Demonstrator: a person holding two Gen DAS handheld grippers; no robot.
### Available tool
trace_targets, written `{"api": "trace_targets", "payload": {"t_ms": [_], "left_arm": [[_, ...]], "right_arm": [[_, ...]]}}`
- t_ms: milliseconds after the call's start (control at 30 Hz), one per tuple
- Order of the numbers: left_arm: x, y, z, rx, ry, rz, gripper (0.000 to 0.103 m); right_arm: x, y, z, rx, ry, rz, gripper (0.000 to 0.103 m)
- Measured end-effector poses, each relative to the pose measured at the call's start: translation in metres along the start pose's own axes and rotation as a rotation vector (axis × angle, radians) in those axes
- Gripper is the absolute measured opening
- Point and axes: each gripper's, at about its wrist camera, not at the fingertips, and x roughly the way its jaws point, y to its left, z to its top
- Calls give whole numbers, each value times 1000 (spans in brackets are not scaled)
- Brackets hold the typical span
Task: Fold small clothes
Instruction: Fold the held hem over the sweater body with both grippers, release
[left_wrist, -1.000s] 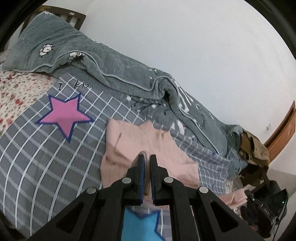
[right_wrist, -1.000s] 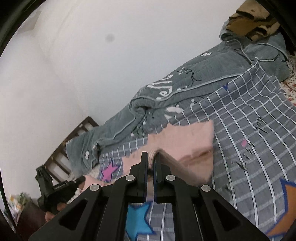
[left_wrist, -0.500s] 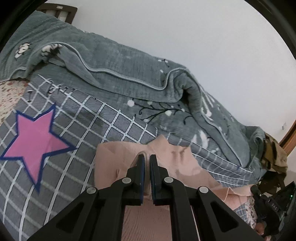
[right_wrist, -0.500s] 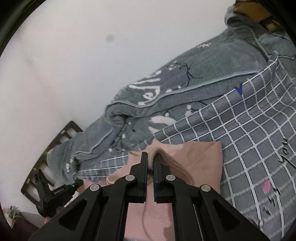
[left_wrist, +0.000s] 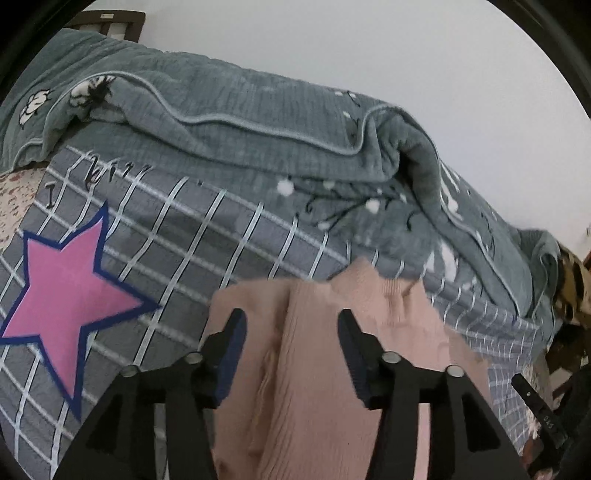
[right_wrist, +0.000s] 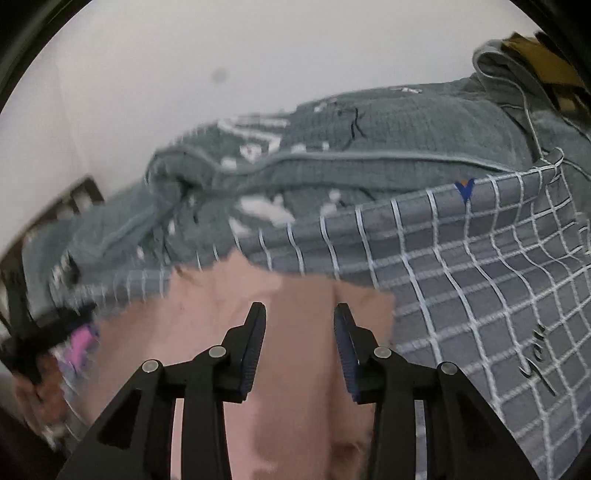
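Observation:
A pink ribbed knit garment (left_wrist: 314, 354) lies on the grey checked bedsheet (left_wrist: 184, 229). My left gripper (left_wrist: 291, 325) hangs just over it, its jaws opening, with a raised fold of the knit in the gap but no pad pressing on it. In the right wrist view the same pink garment (right_wrist: 303, 306) is spread flat under my right gripper (right_wrist: 300, 314), whose jaws are also opening and stand apart above the cloth. The other gripper (right_wrist: 48, 325) shows blurred at the left edge of that view.
A rumpled grey-green quilt (left_wrist: 258, 122) runs along the far side of the bed against the white wall. A pink star (left_wrist: 70, 288) is printed on the sheet at left. Brown clothing (right_wrist: 543, 62) is piled at the quilt's end. A dark headboard (left_wrist: 110, 22) stands behind.
Both grippers carried the pink garment's edge forward and down onto the sheet, then parted their jaws and let the cloth go. The garment now lies folded over.

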Motion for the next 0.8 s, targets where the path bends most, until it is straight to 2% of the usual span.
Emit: {"api": "trace_targets", "payload": {"t_ms": [100, 200, 300, 500, 600, 800], "left_arm": [[-15, 3, -19, 51, -2, 25, 60], [-31, 6, -41, 108, 3, 42, 66], [-44, 13, -66, 129, 27, 27, 71], [-49, 31, -106, 104, 121, -31, 72], [-48, 31, -111, 103, 91, -31, 72], [-30, 32, -99, 44, 100, -34, 71]], "right_arm": [[-9, -5, -22, -49, 41, -23, 40], [-22, -10, -46, -66, 74, -26, 47], [-31, -13, -67, -54, 95, -15, 52], [-26, -18, -102, 4, 172, 26, 53], [-20, -17, -103, 13, 180, 19, 53], [-7, -15, -99, 18, 196, 17, 53]]}}
